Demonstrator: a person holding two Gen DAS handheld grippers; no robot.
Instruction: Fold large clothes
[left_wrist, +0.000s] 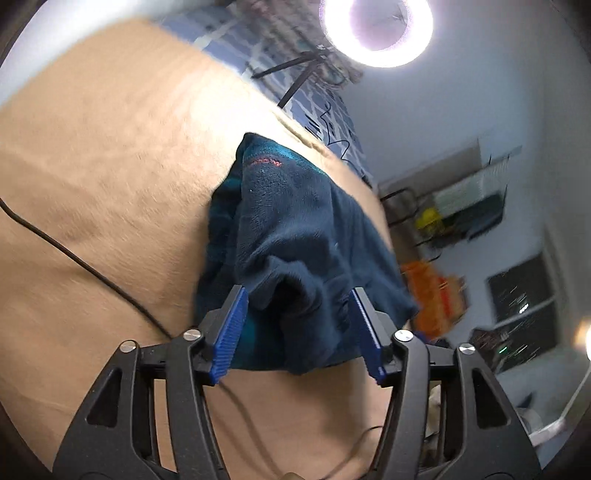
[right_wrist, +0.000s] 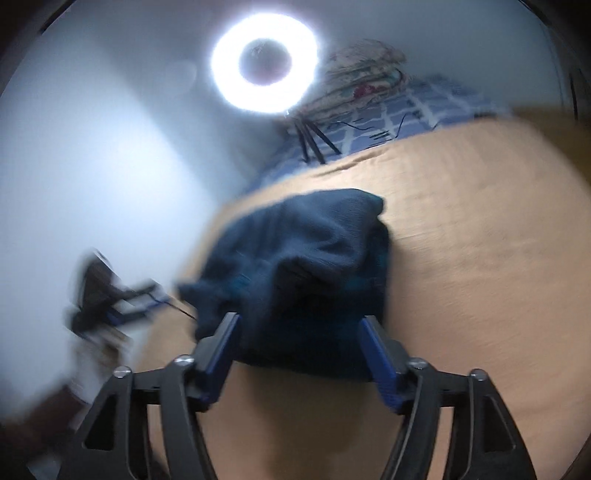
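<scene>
With both the left tongs (left_wrist: 297, 321) and the right tongs (right_wrist: 297, 347) released and spread wide around the bunched dark blue fleece garment (left_wrist: 291, 229) lying on the tan bedcover (left_wrist: 110, 166), we should back off gently so nothing snags the fold.
</scene>
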